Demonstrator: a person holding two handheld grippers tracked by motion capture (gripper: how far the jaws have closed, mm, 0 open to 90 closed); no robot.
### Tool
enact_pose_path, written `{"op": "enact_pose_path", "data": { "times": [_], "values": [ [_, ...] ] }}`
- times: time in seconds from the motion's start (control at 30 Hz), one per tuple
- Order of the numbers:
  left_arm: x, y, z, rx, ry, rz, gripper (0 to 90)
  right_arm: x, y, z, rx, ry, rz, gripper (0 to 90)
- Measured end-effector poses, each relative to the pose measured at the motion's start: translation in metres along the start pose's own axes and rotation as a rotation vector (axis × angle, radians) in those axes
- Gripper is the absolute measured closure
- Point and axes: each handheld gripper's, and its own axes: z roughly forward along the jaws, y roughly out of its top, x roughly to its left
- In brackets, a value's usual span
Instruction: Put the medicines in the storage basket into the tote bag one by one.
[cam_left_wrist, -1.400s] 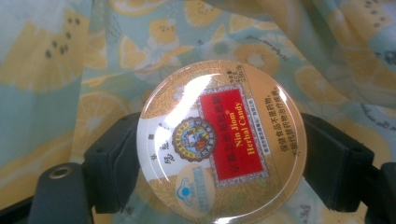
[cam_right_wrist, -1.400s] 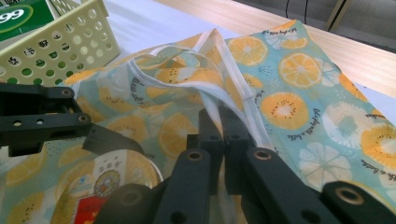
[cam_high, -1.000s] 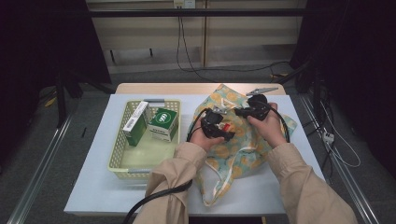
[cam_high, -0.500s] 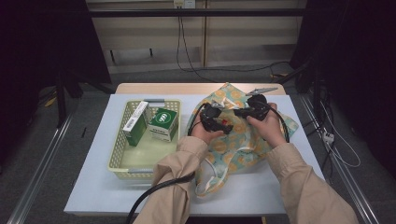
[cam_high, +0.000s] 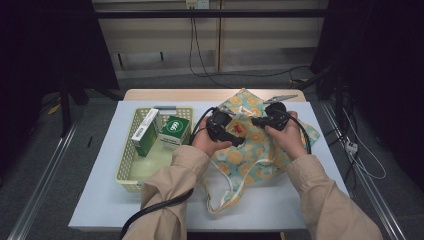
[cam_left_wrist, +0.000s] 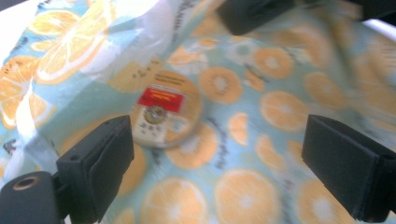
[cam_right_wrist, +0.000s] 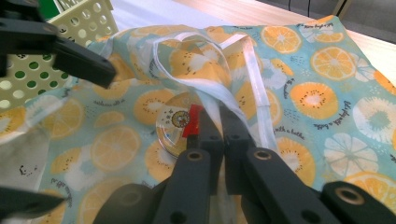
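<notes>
Pinching a white strap (cam_right_wrist: 243, 100) of the orange-print cloth bag (cam_high: 255, 150), the right gripper (cam_right_wrist: 215, 122) has its jaws pressed together on the ribbon, as the right gripper view shows. Just ahead of its tips lies a round disc-shaped item (cam_right_wrist: 176, 125) with a red label, resting on the bag's fabric or inside its mouth; which one cannot be told.

The left gripper (cam_left_wrist: 219, 163) stands wide apart, nothing between its pads, hovering over the same round item (cam_left_wrist: 166, 114), which lies just past its left-hand jaw in the left gripper view. Print on the red label is too blurred to read.

Fabric around both tools carries small script; "with a bottle" or similar shows near the right gripper, not fully legible.

Farther out, on the left gripper's outer side, a pale yellow perforated basket (cam_high: 131, 172) sits on the white table (cam_high: 100, 200). In it: a green box (cam_high: 175, 131) with a white oval logo, unreadable, and a taller green-and-white carton (cam_high: 145, 132) leaning beside it. Both sit at the basket's far end; the near end is bare.
</notes>
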Motion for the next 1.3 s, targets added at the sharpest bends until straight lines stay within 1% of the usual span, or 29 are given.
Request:
{"op": "enact_pose_path", "data": {
  "times": [0.03, 0.07, 0.13, 0.17, 0.2, 0.27, 0.3, 0.33, 0.4, 0.43, 0.47, 0.57, 0.67, 0.7, 0.73, 0.77, 0.8, 0.87, 0.9, 0.97, 1.0, 1.17, 1.3],
  "values": [
    [0.000, 0.000, -0.004, -0.008, 0.002, 0.004, 9.1, 0.001, 0.000, 0.000, 0.001, 0.000, -0.001, 89.9],
    [0.000, -0.001, -0.009, -0.017, -0.007, 0.002, 9.1, 0.002, -0.001, 0.000, 0.003, -0.001, -0.002, 89.9],
    [0.000, -0.001, -0.020, -0.019, -0.005, 0.013, 9.1, 0.004, -0.002, 0.000, 0.004, -0.001, -0.005, 89.9],
    [-0.001, -0.001, -0.026, -0.012, 0.032, 0.025, 9.1, 0.004, -0.002, 0.000, 0.004, 0.000, -0.005, 89.9],
    [0.001, -0.001, -0.031, -0.019, -0.006, 0.026, 9.1, 0.004, -0.003, -0.001, 0.002, -0.001, -0.007, 89.9],
    [0.004, -0.002, -0.042, -0.017, 0.001, 0.041, 9.1, 0.005, -0.003, -0.001, 0.000, 0.000, -0.007, 89.9],
    [0.005, -0.003, -0.048, -0.019, 0.003, 0.042, 9.0, 0.006, -0.003, -0.002, 0.002, -0.001, -0.009, 89.9],
    [0.007, -0.004, -0.052, -0.023, 0.002, 0.037, 8.9, 0.006, -0.003, -0.002, 0.002, -0.002, -0.008, 89.9],
    [0.012, -0.007, -0.061, -0.017, 0.017, 0.036, 8.6, 0.007, -0.003, -0.002, 0.004, -0.001, -0.010, 89.9],
    [0.015, -0.009, -0.064, -0.020, 0.025, 0.027, 8.5, 0.008, -0.004, -0.003, 0.006, -0.001, -0.011, 89.9],
    [0.018, -0.011, -0.069, -0.012, 0.031, 0.029, 8.5, 0.009, -0.004, -0.003, 0.007, -0.001, -0.016, 89.9],
    [0.027, -0.018, -0.080, -0.024, 0.045, 0.013, 8.4, 0.011, -0.005, -0.003, 0.006, 0.002, -0.018, 89.9],
    [0.038, -0.026, -0.091, -0.018, 0.072, 0.005, 8.2, 0.012, -0.006, -0.004, 0.008, 0.003, -0.022, 89.9],
    [0.042, -0.028, -0.095, -0.020, 0.083, -0.004, 8.1, 0.011, -0.006, -0.004, 0.007, 0.003, -0.024, 89.9],
    [0.045, -0.030, -0.098, -0.012, 0.095, -0.009, 8.0, 0.011, -0.006, -0.004, 0.006, 0.002, -0.021, 89.9],
    [0.047, -0.032, -0.101, -0.015, 0.137, -0.016, 7.9, 0.011, -0.006, -0.005, 0.005, 0.003, -0.019, 89.9],
    [0.052, -0.035, -0.103, -0.023, 0.119, -0.020, 7.9, 0.011, -0.006, -0.005, 0.004, 0.002, -0.019, 89.9],
    [0.057, -0.039, -0.106, -0.012, 0.134, -0.021, 7.9, 0.011, -0.006, -0.006, 0.005, 0.000, -0.019, 89.9],
    [0.060, -0.042, -0.107, -0.004, 0.137, -0.030, 7.9, 0.011, -0.006, -0.006, 0.004, 0.000, -0.020, 89.9],
    [0.064, -0.046, -0.108, 0.004, 0.152, -0.035, 7.9, 0.011, -0.006, -0.006, 0.002, 0.000, -0.020, 89.9],
    [0.067, -0.048, -0.109, 0.008, 0.153, -0.038, 7.9, 0.011, -0.006, -0.007, 0.001, 0.000, -0.020, 89.9],
    [0.077, -0.057, -0.113, 0.005, 0.175, -0.064, 7.6, 0.011, -0.008, -0.008, 0.001, 0.003, -0.018, 89.9],
    [0.085, -0.065, -0.115, 0.013, 0.206, -0.087, 6.6, 0.010, -0.010, -0.008, 0.002, 0.001, -0.015, 89.9]
  ]
}}
